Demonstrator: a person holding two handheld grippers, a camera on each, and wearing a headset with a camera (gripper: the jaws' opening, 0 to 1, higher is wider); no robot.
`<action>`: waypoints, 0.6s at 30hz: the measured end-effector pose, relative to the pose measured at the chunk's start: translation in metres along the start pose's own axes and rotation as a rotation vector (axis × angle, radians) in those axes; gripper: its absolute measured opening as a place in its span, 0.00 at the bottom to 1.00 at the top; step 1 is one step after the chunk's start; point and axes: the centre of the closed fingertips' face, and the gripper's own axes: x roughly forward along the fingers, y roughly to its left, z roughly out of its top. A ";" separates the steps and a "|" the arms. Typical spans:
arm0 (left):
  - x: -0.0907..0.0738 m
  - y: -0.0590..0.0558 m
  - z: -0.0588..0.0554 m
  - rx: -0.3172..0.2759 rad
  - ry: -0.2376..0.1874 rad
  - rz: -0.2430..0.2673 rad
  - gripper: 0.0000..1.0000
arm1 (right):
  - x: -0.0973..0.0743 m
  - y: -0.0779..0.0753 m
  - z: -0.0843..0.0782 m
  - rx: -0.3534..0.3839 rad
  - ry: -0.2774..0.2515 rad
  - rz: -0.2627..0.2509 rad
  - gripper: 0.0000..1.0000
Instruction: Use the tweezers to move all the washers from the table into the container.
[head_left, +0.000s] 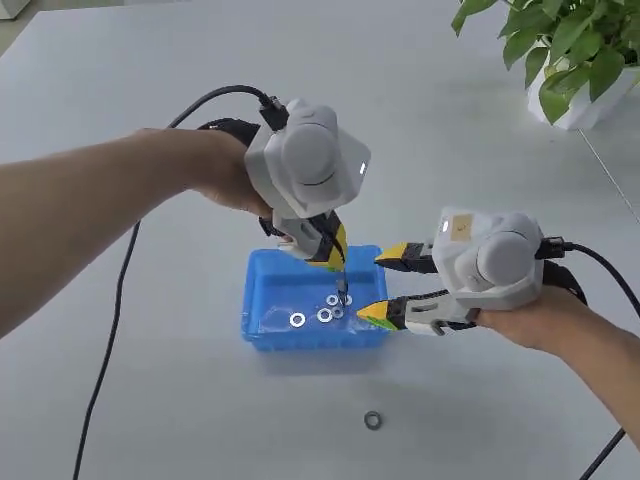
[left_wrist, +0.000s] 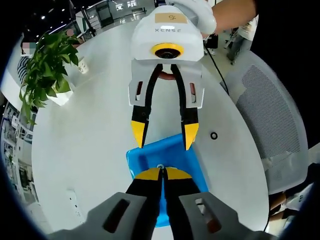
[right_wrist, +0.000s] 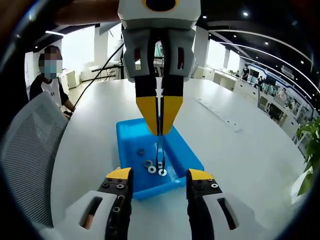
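A blue container (head_left: 262, 300) sits on the grey table and holds several metal washers (head_left: 297, 320). My left gripper (head_left: 333, 255) hangs over it, pointing down, shut on thin tweezers (head_left: 341, 285) whose tips reach down among the washers (right_wrist: 152, 170). Whether the tweezers (right_wrist: 160, 150) grip a washer I cannot tell. My right gripper (head_left: 377, 285) stands open at the container's right edge, nothing between its jaws. One washer (head_left: 373, 420) lies alone on the table in front of the container, also seen as the lone washer (left_wrist: 214, 135) beside the container (left_wrist: 172, 150).
A potted plant (head_left: 570, 50) stands at the table's far right corner. A black cable (head_left: 110, 340) trails from the left gripper across the table's left side. A mesh chair (right_wrist: 30, 150) stands beside the table. Bare tabletop surrounds the container.
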 end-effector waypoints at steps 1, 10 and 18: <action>0.000 0.000 0.000 0.002 0.000 0.000 0.04 | -0.002 0.000 -0.001 0.004 0.002 -0.005 0.45; -0.001 0.000 0.000 0.002 0.011 -0.002 0.04 | -0.017 0.005 -0.008 0.052 0.004 -0.007 0.60; -0.008 0.001 0.007 0.003 0.001 0.011 0.04 | -0.032 0.014 -0.010 0.078 -0.005 0.005 0.77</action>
